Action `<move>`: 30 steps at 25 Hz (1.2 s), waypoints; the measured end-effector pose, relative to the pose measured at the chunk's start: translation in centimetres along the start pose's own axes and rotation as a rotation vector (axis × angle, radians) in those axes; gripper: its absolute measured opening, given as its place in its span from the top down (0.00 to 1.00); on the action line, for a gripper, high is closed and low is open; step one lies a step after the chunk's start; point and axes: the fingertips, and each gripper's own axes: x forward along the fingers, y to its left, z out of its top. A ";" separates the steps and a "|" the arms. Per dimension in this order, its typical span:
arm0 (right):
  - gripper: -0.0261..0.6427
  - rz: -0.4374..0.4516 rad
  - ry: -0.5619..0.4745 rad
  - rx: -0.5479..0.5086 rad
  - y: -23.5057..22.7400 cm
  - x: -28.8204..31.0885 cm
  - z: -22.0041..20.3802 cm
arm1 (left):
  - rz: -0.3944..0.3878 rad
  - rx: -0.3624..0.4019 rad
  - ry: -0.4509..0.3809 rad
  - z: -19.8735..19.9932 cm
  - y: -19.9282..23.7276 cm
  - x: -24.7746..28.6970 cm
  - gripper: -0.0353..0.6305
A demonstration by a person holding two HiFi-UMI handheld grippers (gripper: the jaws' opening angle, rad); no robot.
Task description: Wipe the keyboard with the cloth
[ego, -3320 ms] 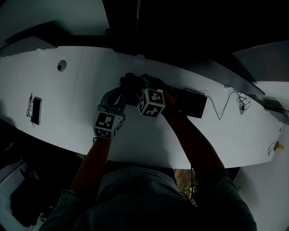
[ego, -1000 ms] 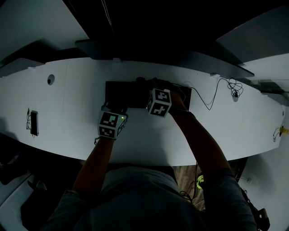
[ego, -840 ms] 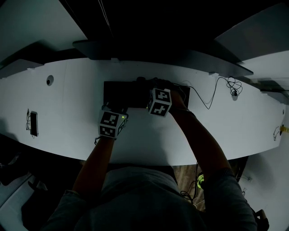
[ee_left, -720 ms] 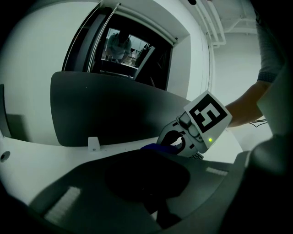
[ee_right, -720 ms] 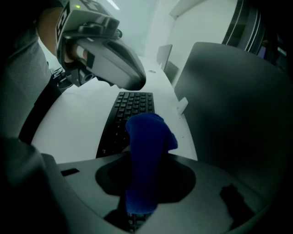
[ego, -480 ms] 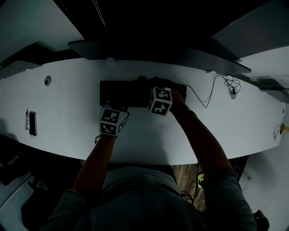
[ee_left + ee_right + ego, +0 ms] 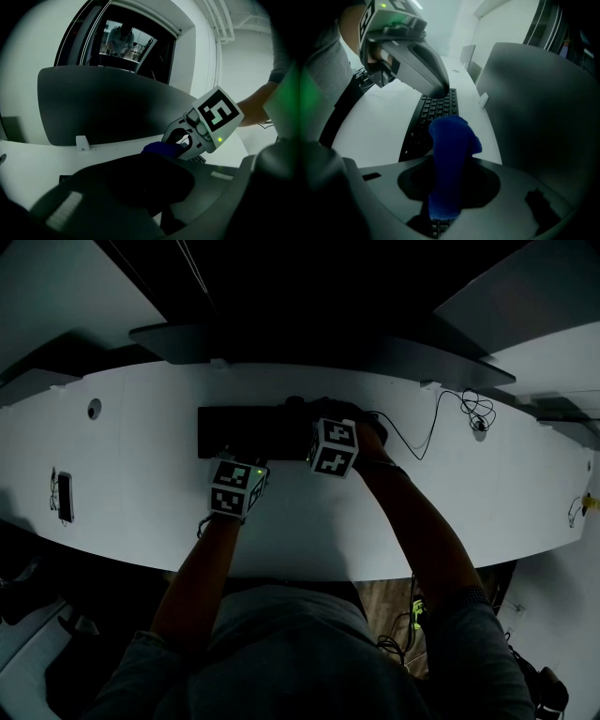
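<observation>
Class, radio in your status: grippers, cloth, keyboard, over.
Right gripper shut on blue cloth, cloth over the keyboard. Left gripper looks shut, tip on keyboard's left part. Nothing else on the keys.

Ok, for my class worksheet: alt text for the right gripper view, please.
The right gripper pinches a blue cloth over a black keyboard on a white desk. Beyond, the left gripper touches the keys; a dark panel stands at right.

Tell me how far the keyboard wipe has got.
Done: the right gripper is shut on the blue cloth. In hand: the cloth is over the keyboard, which the left gripper touches. Left: how much is wiped cannot be told.
</observation>
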 end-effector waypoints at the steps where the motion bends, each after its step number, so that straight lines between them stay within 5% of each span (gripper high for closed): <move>1: 0.75 0.000 -0.002 0.002 0.0 -0.1 -0.2 | 0.001 0.000 0.002 0.0 -0.1 0.1 0.94; 30: 0.75 -0.010 0.038 0.023 0.5 -3.3 -7.9 | -0.021 -0.001 0.024 0.6 -5.6 3.9 0.94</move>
